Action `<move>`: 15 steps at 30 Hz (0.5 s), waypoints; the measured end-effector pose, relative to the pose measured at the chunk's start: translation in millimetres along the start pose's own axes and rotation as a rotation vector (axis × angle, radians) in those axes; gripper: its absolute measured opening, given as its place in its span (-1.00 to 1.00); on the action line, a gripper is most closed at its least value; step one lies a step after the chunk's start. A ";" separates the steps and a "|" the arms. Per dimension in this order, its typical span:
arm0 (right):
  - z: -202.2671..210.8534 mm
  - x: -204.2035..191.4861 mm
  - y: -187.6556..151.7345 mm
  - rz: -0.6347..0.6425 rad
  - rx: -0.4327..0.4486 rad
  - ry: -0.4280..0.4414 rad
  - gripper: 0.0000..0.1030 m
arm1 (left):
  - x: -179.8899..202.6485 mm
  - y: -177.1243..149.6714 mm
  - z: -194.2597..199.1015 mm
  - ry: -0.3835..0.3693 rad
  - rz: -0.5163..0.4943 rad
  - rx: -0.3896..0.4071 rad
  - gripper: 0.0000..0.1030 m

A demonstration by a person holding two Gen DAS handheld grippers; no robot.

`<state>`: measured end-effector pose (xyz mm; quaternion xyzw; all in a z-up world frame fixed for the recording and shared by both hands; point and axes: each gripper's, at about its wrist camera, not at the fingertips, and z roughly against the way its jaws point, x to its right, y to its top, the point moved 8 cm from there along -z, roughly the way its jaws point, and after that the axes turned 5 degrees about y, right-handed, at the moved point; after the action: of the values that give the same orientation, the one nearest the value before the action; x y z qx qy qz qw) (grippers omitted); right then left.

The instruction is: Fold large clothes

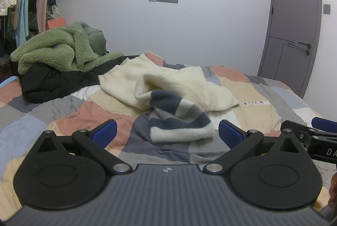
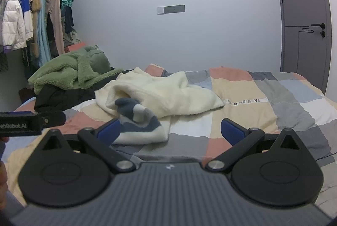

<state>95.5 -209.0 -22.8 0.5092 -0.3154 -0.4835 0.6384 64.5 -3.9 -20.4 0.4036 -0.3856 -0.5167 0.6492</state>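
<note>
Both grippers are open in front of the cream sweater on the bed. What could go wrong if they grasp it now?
1. The cream sweater lies crumpled, its striped sleeve doubled over; the left gripper may pinch several layers, not one edge.
2. The patchwork quilt is wrinkled beneath, so the right gripper could catch quilt too.
3. The green fleece and black garment lie close and might be dragged along.

Your right gripper (image 1: 316,133) is cut off at frame edge; black garment (image 1: 52,80) mostly buried (under green fleece (image 1: 54,49)).
</note>
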 end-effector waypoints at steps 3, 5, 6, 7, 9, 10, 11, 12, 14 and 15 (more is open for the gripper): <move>-0.9 0.4 0.1 -0.001 -0.001 0.002 1.00 | -0.2 0.0 0.2 0.000 -0.002 0.000 1.00; -0.3 -0.1 -0.5 -0.003 -0.001 0.006 1.00 | -0.9 -0.2 1.2 -0.001 -0.002 0.000 1.00; -0.3 -0.2 -0.8 -0.004 -0.001 0.007 1.00 | -0.2 0.1 0.2 -0.002 -0.002 0.000 1.00; -0.2 -0.5 -1.2 -0.005 -0.001 0.008 1.00 | -1.1 0.0 1.1 -0.004 -0.003 0.002 1.00; -0.3 -0.7 -1.8 -0.006 -0.005 0.006 1.00 | -1.0 0.9 -0.3 -0.004 -0.005 0.001 1.00; 0.2 -0.8 -2.2 -0.008 -0.006 0.005 1.00 | -2.4 0.7 -0.1 -0.005 -0.005 0.000 1.00; 0.8 -1.3 -2.1 -0.009 -0.006 0.006 1.00 | -1.4 0.7 -0.1 -0.005 -0.004 0.000 1.00; 1.5 -2.1 -1.9 -0.008 -0.005 0.006 1.00 | -1.9 0.7 0.0 -0.005 -0.003 0.000 1.00; 1.7 -2.8 -2.1 -0.006 -0.005 0.005 1.00 | -2.5 1.5 -1.0 -0.007 -0.001 -0.002 1.00; 1.6 -2.7 -2.1 -0.005 -0.005 0.007 1.00 | -1.5 2.1 -2.1 -0.008 -0.002 -0.003 1.00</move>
<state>92.5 -207.0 -24.1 0.5099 -0.3106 -0.4843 0.6395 66.9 -1.9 -19.4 0.4008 -0.3870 -0.5194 0.6480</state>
